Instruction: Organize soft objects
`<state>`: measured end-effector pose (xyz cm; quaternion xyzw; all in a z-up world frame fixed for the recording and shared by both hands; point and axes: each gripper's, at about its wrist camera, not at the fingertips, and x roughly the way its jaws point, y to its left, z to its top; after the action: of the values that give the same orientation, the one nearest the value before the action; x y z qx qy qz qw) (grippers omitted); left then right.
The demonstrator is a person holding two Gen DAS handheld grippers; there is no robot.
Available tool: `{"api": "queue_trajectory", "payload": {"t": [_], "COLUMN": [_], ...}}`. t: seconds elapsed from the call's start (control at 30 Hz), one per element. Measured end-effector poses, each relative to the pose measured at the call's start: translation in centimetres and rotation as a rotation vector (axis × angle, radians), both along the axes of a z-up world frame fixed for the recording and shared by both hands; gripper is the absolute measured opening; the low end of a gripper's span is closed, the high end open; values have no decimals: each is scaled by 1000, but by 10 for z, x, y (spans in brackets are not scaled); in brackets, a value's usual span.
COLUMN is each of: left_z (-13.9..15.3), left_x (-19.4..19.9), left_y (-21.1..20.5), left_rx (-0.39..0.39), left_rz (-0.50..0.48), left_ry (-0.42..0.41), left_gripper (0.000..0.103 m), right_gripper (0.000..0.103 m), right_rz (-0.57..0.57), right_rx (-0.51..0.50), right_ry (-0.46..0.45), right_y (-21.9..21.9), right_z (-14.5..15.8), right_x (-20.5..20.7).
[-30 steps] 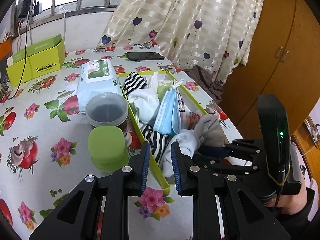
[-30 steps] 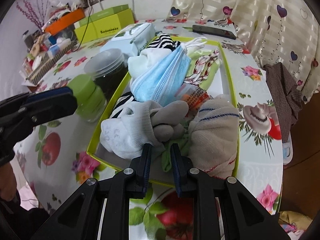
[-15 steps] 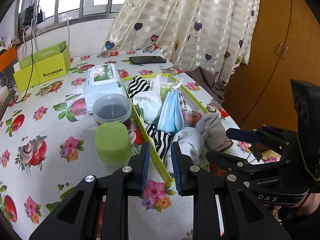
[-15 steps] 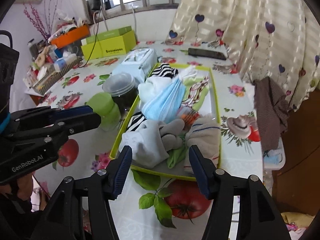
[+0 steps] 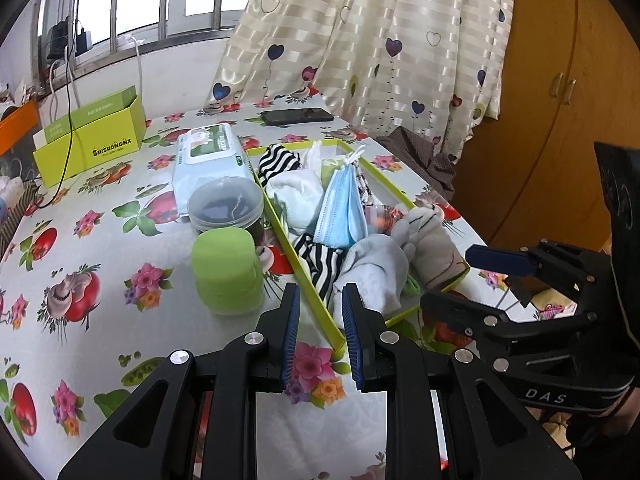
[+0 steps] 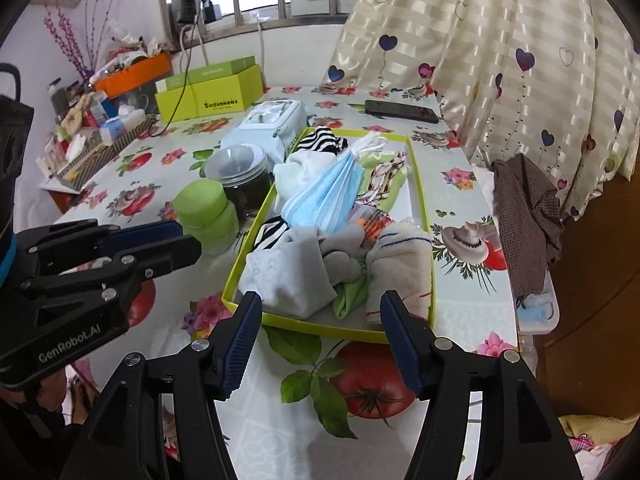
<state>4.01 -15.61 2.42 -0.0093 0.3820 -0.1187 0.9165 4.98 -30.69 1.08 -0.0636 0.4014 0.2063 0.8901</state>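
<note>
A yellow-green tray (image 5: pixel 296 264) on the flowered tablecloth holds a pile of soft things: a blue face mask (image 5: pixel 340 212), a white sock (image 5: pixel 372 272), a grey-beige sock (image 5: pixel 432 240) and striped socks (image 5: pixel 280 160). My left gripper (image 5: pixel 320 292) hovers over the tray's near left corner, its jaws a narrow gap apart with nothing in them. My right gripper (image 6: pixel 321 304) hangs above the tray's (image 6: pixel 320 326) near edge. Its jaws are opening wide and nothing is between them. The white sock (image 6: pixel 288 276) and the mask (image 6: pixel 324 196) lie beyond it.
Left of the tray stand a green lidded jar (image 5: pixel 226 272), a clear-lidded dark jar (image 5: pixel 226 204) and a wipes pack (image 5: pixel 208 160). A yellow-green box (image 5: pixel 92 140) and a phone (image 5: pixel 296 116) lie at the back. Brown cloth (image 6: pixel 528 216) hangs off the right edge.
The right gripper, shut low at the sock pile a second ago, has spread its jaws and drawn back and up from the tray. The left gripper has drifted back slightly, gap unchanged.
</note>
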Motion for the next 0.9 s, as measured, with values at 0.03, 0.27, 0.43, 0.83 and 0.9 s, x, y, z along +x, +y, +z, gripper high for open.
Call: {"api": "queue_trajectory", "payload": {"t": [0.03, 0.27, 0.43, 0.83, 0.9], "left_z": [0, -3, -3, -9, -10], "left_x": [0, 0, -1, 3, 4], "left_y": [-1, -5, -9, -10, -10], "left_rx": [-2, -4, 61, 84, 83], "left_rz": [-3, -15, 13, 23, 23], "left_ry": [0, 12, -2, 10, 16], "left_gripper": [23, 23, 23, 23, 23], "right_gripper": [65, 70, 70, 70, 70], "right_rz": [1, 6, 19, 19, 17], "right_rx": [1, -5, -7, 1, 0], "right_ry": [-4, -5, -4, 23, 28], "right_y": [0, 1, 5, 6, 6], "right_z": [1, 3, 2, -6, -8], "right_x": [-1, -2, -1, 3, 3]}}
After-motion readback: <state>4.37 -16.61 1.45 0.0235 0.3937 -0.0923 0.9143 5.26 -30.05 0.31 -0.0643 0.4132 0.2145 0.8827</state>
